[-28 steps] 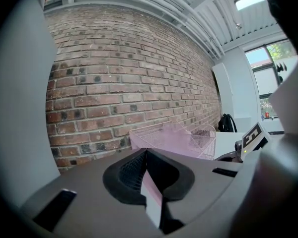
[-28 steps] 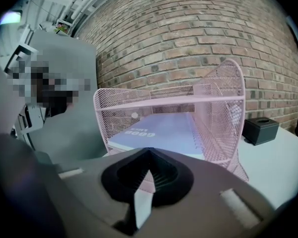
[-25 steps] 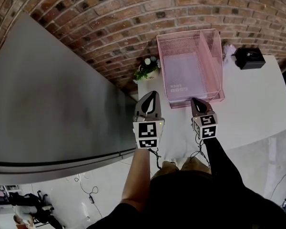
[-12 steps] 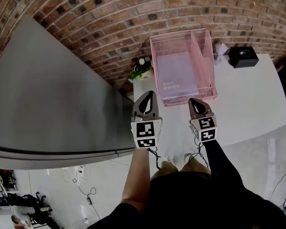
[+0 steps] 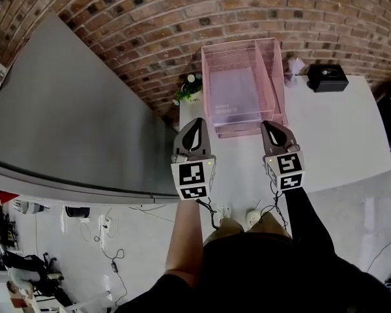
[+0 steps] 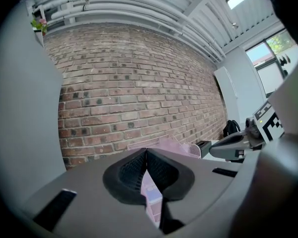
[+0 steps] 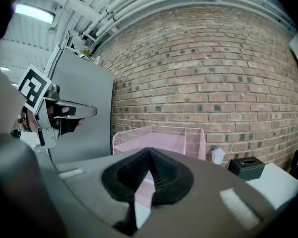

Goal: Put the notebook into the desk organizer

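A pink wire-mesh desk organizer [image 5: 277, 77] stands on the white table [image 5: 339, 129] against the brick wall. A pale lilac notebook [image 5: 229, 93] lies flat in its wide left compartment. My left gripper [image 5: 195, 122] hovers just left of the organizer's front edge, shut and empty. My right gripper [image 5: 272, 126] hovers at the front right corner, also shut with nothing in it. In the left gripper view the organizer [image 6: 174, 144] shows beyond the closed jaws. The right gripper view has the organizer [image 7: 159, 133] straight ahead.
A tall grey cabinet [image 5: 72, 122] fills the left side, close to the left gripper. A small potted plant [image 5: 189, 90] sits left of the organizer. A black box [image 5: 326, 77] and a small white object [image 5: 292, 64] sit to its right.
The head view has shifted, so the organizer sits a little more to the left. Both grippers stay shut and empty in front of it, slightly further apart.
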The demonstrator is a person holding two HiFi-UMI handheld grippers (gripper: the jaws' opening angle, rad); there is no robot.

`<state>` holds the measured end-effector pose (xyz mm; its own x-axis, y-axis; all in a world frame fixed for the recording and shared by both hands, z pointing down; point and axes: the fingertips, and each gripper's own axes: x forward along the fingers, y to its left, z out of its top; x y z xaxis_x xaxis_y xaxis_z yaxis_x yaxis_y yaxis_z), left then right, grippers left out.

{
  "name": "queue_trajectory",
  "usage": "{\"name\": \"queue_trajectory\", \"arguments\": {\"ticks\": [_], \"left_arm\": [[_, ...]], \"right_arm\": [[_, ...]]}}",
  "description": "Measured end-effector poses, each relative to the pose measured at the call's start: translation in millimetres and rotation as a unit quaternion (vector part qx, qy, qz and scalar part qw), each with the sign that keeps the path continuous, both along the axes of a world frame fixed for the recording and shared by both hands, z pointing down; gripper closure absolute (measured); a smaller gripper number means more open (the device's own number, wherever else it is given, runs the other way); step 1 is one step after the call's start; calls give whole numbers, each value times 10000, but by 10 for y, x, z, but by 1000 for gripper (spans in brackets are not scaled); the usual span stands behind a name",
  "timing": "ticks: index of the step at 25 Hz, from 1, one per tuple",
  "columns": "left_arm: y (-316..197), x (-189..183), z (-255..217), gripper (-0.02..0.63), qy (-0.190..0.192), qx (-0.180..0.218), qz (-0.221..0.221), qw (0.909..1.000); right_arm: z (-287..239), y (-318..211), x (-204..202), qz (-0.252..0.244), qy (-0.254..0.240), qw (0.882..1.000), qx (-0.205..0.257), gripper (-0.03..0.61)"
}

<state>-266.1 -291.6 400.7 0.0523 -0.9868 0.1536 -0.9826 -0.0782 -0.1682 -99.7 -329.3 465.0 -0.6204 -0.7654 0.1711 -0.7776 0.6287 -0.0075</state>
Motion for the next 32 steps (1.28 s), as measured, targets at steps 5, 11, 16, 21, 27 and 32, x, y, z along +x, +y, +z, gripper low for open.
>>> {"name": "queue_trajectory", "arguments": {"ticks": [5, 11, 16, 21, 27, 32], "left_arm": [[159, 182, -98, 604, 2, 122, -98, 9999], [315, 408, -220, 604, -17, 278, -149, 9995], [421, 565, -308, 604, -102, 386, -157, 9991], [511, 647, -353, 604, -146, 443, -178, 9988], [580, 683, -412, 604, -145, 511, -184, 9984], [582, 694, -408, 604, -124, 532, -155, 9984]], "right_arm": [[-285, 94, 253, -56, -153, 9995, 274, 577], [-535, 145, 507, -55, -225, 9980, 584, 577], [-696, 181, 672, -47, -184, 9963, 837, 578], [-776, 206, 732, -86, -260, 9956, 898, 578], [-808, 245, 737, -135, -292, 9954, 908, 578], [-811, 269, 721, -180, -239, 9953, 924, 577]]}}
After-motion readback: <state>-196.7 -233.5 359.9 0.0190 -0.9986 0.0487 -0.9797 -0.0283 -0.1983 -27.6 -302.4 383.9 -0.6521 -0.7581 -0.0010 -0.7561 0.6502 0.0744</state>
